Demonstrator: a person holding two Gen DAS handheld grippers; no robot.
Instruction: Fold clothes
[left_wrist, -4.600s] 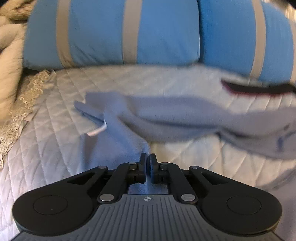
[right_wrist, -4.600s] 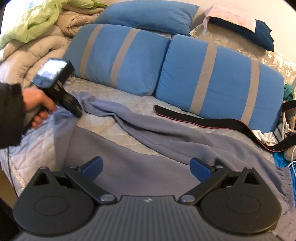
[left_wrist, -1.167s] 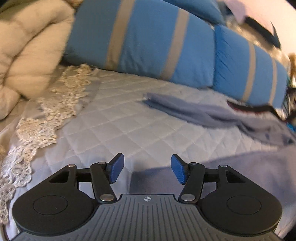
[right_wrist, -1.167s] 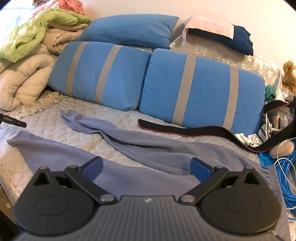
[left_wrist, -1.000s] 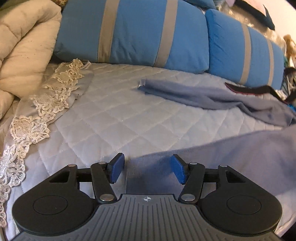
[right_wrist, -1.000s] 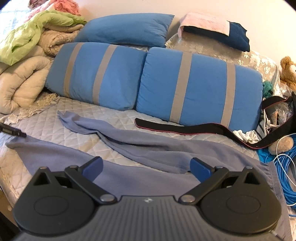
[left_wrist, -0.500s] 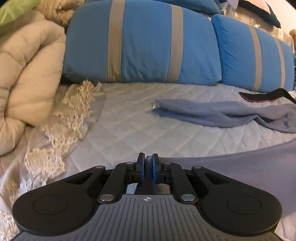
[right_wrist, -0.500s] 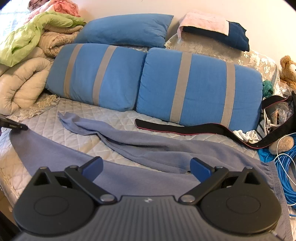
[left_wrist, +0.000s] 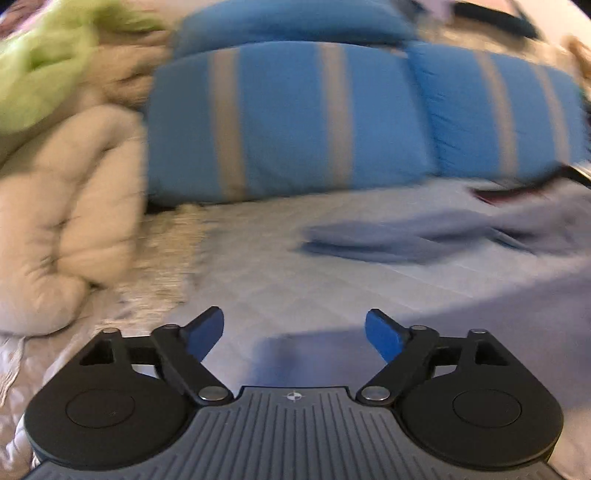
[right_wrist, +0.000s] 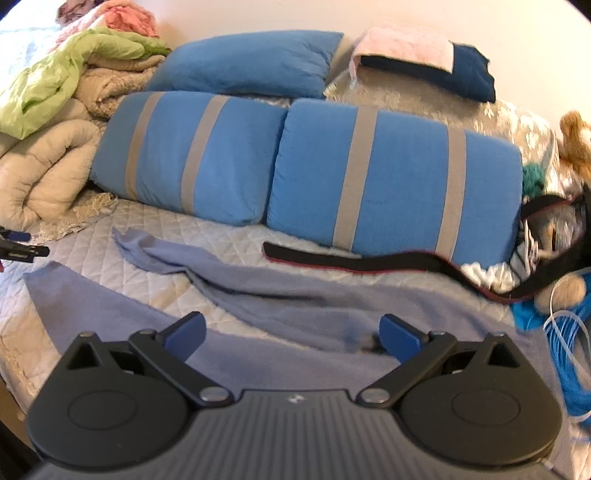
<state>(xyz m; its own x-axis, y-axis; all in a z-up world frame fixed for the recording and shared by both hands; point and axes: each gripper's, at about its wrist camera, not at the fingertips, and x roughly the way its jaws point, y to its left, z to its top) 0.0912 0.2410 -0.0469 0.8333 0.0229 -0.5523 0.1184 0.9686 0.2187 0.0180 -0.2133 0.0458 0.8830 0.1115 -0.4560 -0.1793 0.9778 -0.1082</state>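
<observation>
A grey-blue pair of trousers lies spread on the quilted bedspread, one leg reaching far left, the other along the near edge. In the blurred left wrist view the far leg lies ahead and the near leg's corner sits just under my left gripper, which is open and holds nothing. My right gripper hovers open over the trousers' middle, empty. The left gripper's fingertips show at the left edge of the right wrist view, beside the near leg's end.
Two blue striped pillows line the back, a plain blue pillow above. Rolled beige and green blankets pile at the left. A black strap lies behind the trousers. Blue cable and a plush toy sit at the right.
My left gripper was shut on the near trouser leg's corner half a second ago; it has opened and let go, and it has lifted. The right gripper stays open and nearly still.
</observation>
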